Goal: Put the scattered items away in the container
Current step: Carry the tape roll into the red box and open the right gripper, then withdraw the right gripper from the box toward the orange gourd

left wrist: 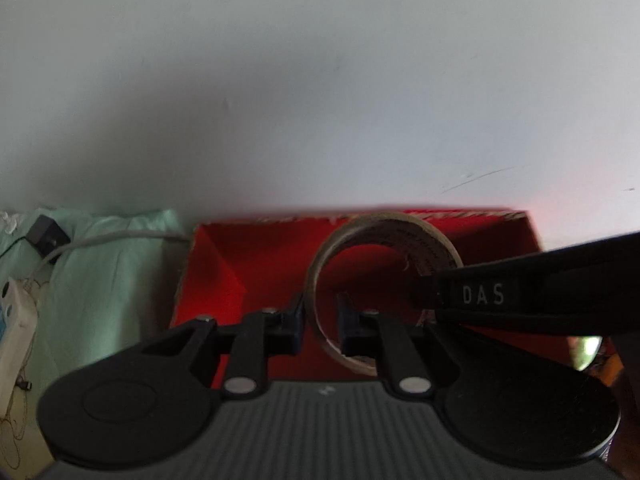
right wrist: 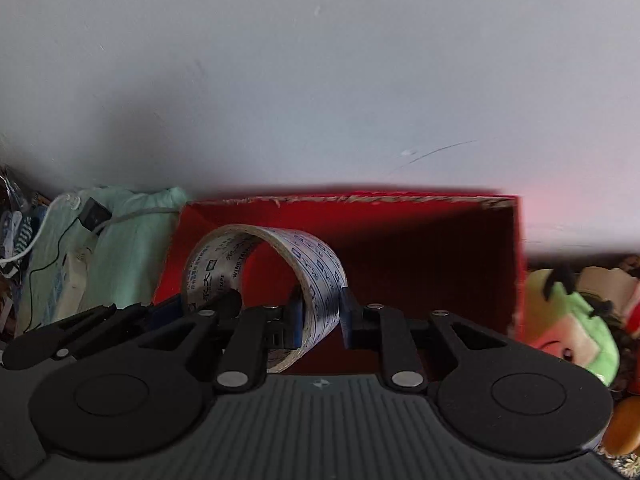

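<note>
The roll of tape (left wrist: 384, 264) stands on edge above the open red cardboard box (left wrist: 216, 272), so the view passes straight through its round hole to the box's red inner wall. It is a wide, nearly used-up ring: a thin beige core with a pale outer face, and in the right wrist view the roll of tape (right wrist: 320, 280) shows blue printed lettering and small square marks repeated along its band. The red cardboard box (right wrist: 440, 264) is deep, open at the top, with a frayed pale rim along its far edge. The roll sits toward the box's left half, in front of its far wall.
</note>
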A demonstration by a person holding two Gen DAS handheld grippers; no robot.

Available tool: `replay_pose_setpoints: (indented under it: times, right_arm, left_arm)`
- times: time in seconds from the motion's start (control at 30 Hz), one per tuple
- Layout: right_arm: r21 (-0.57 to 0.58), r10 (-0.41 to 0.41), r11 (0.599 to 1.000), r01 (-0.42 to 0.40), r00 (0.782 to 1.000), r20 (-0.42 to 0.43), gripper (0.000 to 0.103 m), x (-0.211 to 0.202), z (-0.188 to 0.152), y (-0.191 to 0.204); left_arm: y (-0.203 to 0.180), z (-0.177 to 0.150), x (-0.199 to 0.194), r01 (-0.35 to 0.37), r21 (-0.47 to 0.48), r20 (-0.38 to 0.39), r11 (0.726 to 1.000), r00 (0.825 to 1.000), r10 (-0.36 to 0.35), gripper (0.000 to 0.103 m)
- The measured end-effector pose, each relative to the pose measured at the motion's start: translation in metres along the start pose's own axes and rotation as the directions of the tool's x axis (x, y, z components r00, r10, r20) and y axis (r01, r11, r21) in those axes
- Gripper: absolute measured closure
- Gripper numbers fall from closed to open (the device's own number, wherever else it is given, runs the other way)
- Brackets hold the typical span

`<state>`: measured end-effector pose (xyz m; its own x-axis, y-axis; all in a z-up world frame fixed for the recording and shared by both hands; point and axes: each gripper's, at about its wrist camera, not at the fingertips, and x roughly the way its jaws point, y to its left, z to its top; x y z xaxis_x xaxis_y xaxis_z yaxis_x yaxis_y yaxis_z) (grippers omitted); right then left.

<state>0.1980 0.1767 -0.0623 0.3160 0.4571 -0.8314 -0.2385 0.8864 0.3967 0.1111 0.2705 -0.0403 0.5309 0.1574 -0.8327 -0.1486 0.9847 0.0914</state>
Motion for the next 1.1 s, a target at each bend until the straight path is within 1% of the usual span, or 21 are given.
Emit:
replay_pose_setpoints:
  times: [0.07,0.13,0.2,0.27,0.37,0.53,0.63,0.67,0.7,0.8,0.87,0.93,0.97,1.0,1.07,1.1]
  right_arm:
    - [0.005,-0.016,1.0,0.016,0.998,-0.053,0.084,0.032,0.005,0.012]
    - [0.024,-0.03,0.999,0.033,0.995,-0.094,0.084,0.057,0.009,0.019]
    - [0.044,-0.048,0.998,0.054,0.991,-0.124,0.084,0.077,0.012,0.021]
    - [0.056,-0.073,0.995,0.081,0.987,-0.14,0.085,0.09,0.014,0.022]
    - [0.075,-0.074,0.993,0.086,0.987,-0.146,0.086,0.095,0.014,0.018]
    - [0.108,-0.07,0.99,0.087,0.986,-0.152,0.085,0.102,0.013,0.011]
    - [0.128,-0.063,0.988,0.083,0.986,-0.154,0.077,0.105,0.013,0.008]
    - [0.136,-0.055,0.988,0.077,0.986,-0.155,0.073,0.105,0.012,0.007]
    - [0.144,-0.047,0.987,0.07,0.987,-0.155,0.07,0.105,0.011,0.006]
    - [0.147,-0.042,0.987,0.064,0.988,-0.147,0.063,0.1,0.009,0.004]
    - [0.152,-0.048,0.986,0.069,0.989,-0.139,0.063,0.093,0.007,0.002]
    - [0.145,-0.039,0.988,0.055,0.993,-0.112,0.063,0.082,0.006,0.001]
    - [0.138,-0.037,0.989,0.049,0.996,-0.087,0.059,0.073,0.005,0.001]
    - [0.129,-0.043,0.99,0.051,0.997,-0.063,0.053,0.064,0.004,0.0]
    - [0.111,-0.059,0.992,0.061,0.998,-0.02,0.046,0.047,0.001,-0.001]
    - [0.101,-0.08,0.992,0.081,0.997,-0.008,0.043,0.039,-0.002,-0.003]
  left_arm:
    - [0.02,0.002,0.031,-0.001,-0.015,-0.068,1.0,0.998,0.0,0.093]
    - [0.039,0.004,0.062,-0.002,-0.029,-0.135,1.0,0.991,-0.002,0.093]
    - [0.046,0.005,0.082,-0.005,-0.02,-0.168,1.0,0.986,0.001,0.093]
    - [0.046,0.006,0.096,-0.007,-0.003,-0.185,1.0,0.983,0.006,0.092]
    - [0.045,0.01,0.108,0.017,-0.005,-0.228,1.0,0.973,-0.018,0.092]
    - [0.043,0.013,0.118,0.017,0.011,-0.285,1.0,0.958,-0.014,0.083]
    - [0.041,0.014,0.12,0.045,0.012,-0.306,0.999,0.951,-0.039,0.068]
    - [0.04,0.014,0.12,0.057,0.013,-0.312,0.998,0.949,-0.05,0.059]
    - [0.04,0.014,0.121,0.065,0.01,-0.318,0.998,0.946,-0.059,0.057]
    - [0.037,0.014,0.118,0.078,0.01,-0.316,0.997,0.946,-0.071,0.057]
    - [0.034,0.013,0.114,0.08,0.012,-0.312,0.997,0.947,-0.072,0.057]
    - [0.032,0.012,0.111,0.077,0.011,-0.307,0.997,0.949,-0.07,0.057]
    - [0.032,0.011,0.108,0.075,0.008,-0.302,0.997,0.951,-0.069,0.057]
    - [0.03,0.01,0.105,0.072,0.01,-0.29,0.997,0.955,-0.066,0.056]
    - [0.027,0.009,0.096,0.066,0.014,-0.264,0.998,0.963,-0.06,0.055]
    - [0.026,0.008,0.094,0.063,0.018,-0.258,0.998,0.965,-0.056,0.054]
